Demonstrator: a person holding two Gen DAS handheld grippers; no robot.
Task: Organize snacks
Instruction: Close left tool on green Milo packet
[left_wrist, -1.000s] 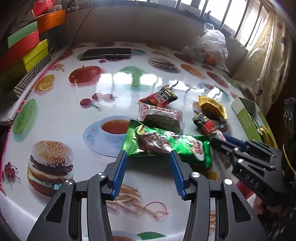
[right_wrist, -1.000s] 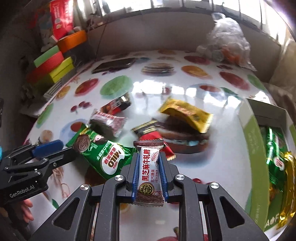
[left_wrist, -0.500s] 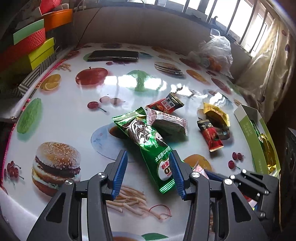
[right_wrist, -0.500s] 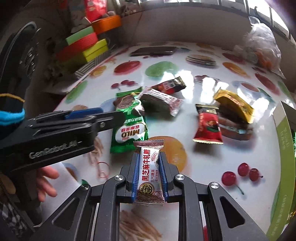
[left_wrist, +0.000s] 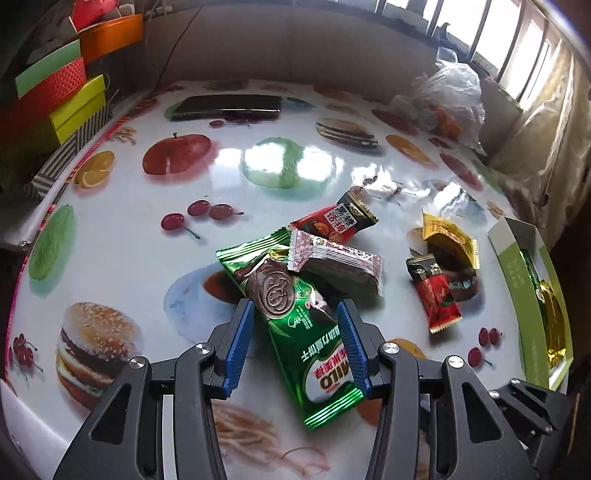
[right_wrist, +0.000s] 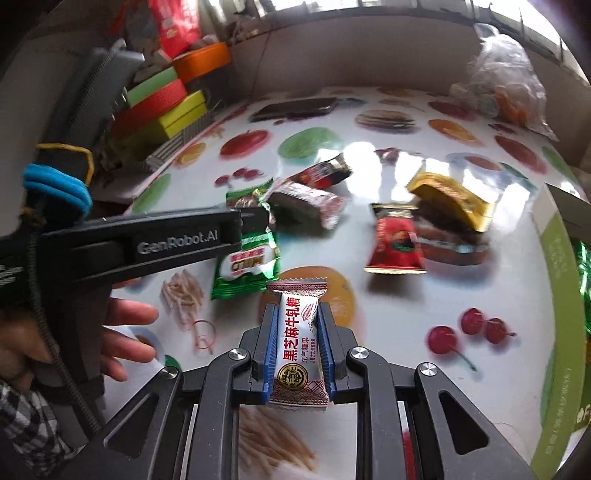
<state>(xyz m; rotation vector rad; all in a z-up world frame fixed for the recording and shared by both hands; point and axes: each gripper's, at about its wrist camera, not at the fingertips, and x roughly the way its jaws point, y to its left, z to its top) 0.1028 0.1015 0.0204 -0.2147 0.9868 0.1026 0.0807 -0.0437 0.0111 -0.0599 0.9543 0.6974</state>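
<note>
My left gripper (left_wrist: 295, 325) is open, its blue pads on either side of a green Milo packet (left_wrist: 295, 317) that lies flat on the table. A white-and-brown candy bar (left_wrist: 336, 262) lies across the packet's far end, with a red-and-black packet (left_wrist: 336, 221) behind it. My right gripper (right_wrist: 297, 317) is shut on a white sesame nougat candy (right_wrist: 297, 343), held above the table. A red packet (right_wrist: 395, 240) and a gold packet (right_wrist: 450, 199) lie ahead of it. The left gripper's arm (right_wrist: 147, 247) crosses the right wrist view over the Milo packet (right_wrist: 247, 266).
A green-and-white box (left_wrist: 521, 291) holding snacks stands at the right edge, also in the right wrist view (right_wrist: 557, 295). A dark phone (left_wrist: 229, 107) lies at the back. Coloured boxes (left_wrist: 55, 92) are stacked at the left; a plastic bag (left_wrist: 450, 99) sits back right.
The left gripper has moved forward so the Milo packet now lies between its open pads. The right gripper has drawn back and swung left with the nougat candy still held.
</note>
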